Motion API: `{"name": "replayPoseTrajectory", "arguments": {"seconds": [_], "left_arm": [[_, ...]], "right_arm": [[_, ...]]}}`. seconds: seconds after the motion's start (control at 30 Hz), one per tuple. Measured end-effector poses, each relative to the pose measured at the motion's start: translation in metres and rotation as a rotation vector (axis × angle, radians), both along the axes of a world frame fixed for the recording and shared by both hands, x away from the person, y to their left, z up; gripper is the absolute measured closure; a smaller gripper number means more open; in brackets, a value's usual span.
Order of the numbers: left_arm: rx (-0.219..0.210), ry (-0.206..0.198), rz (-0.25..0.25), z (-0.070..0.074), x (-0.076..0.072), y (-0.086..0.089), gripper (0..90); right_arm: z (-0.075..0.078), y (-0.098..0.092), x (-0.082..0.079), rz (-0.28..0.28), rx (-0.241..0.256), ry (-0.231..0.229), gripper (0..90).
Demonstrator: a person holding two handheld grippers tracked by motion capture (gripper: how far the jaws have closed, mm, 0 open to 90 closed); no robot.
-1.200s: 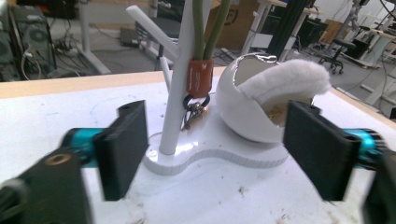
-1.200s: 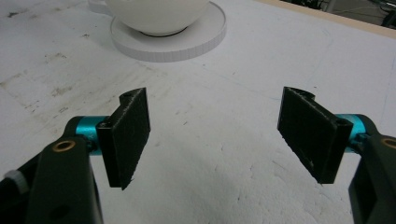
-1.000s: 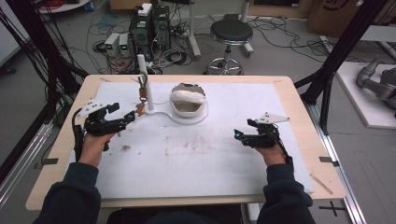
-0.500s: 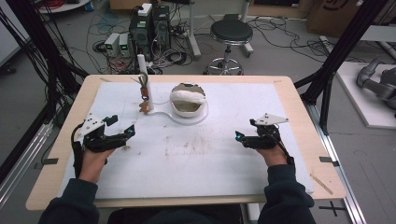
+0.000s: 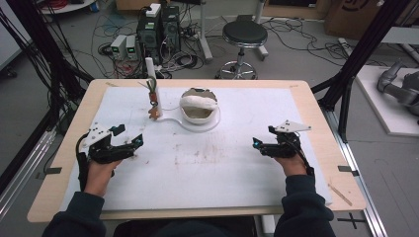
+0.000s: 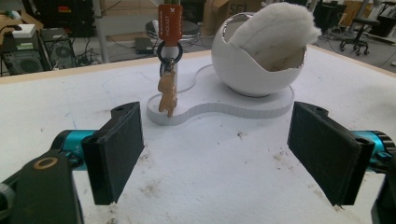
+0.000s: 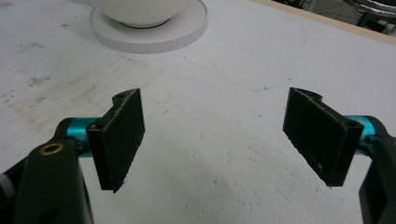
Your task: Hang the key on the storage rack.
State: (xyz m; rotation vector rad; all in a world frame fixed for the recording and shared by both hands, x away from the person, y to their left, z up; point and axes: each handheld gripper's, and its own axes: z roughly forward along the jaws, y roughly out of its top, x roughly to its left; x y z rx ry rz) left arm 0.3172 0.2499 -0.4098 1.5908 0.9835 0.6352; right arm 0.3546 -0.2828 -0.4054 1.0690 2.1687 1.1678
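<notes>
A white egg-shaped bowl (image 5: pixel 198 114) holds a fluffy white pad (image 5: pixel 197 102) and stands on a flat white base (image 5: pixel 170 122) at the back middle of the mat. A keychain (image 5: pixel 154 106) with an orange tag and a small wooden figure hangs from a post on that base. My left gripper (image 5: pixel 131 139) rests at the mat's left, open and holding nothing. In the left gripper view its jaws (image 6: pixel 224 149) stand wide apart, facing the keychain (image 6: pixel 167 93) and bowl (image 6: pixel 252 70). My right gripper (image 5: pixel 258 144) sits at the right, open too, its jaws (image 7: pixel 219 135) over bare mat with the base (image 7: pixel 154 35) beyond.
A stained white foam mat (image 5: pixel 207 168) covers the wooden table (image 5: pixel 316 123). Beyond the far edge are a stool (image 5: pixel 243 34), computer boxes (image 5: pixel 158 24) and cables on the floor. Black frame poles (image 5: pixel 360 54) rise at both sides.
My left gripper has drawn back from the keychain stand toward the person's side. The right gripper has barely shifted.
</notes>
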Motion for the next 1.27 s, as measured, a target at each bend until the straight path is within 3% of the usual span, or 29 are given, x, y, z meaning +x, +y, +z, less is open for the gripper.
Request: {"name": "replayPoseTrajectory", "arguments": {"seconds": [1.27], "left_arm": [[-0.014, 0.009, -0.008, -0.0036, 0.0028, 0.0059, 18.9]], "right_arm": [[0.0023, -0.0061, -0.0011, -0.024, 0.045, -0.013, 21.1]]}}
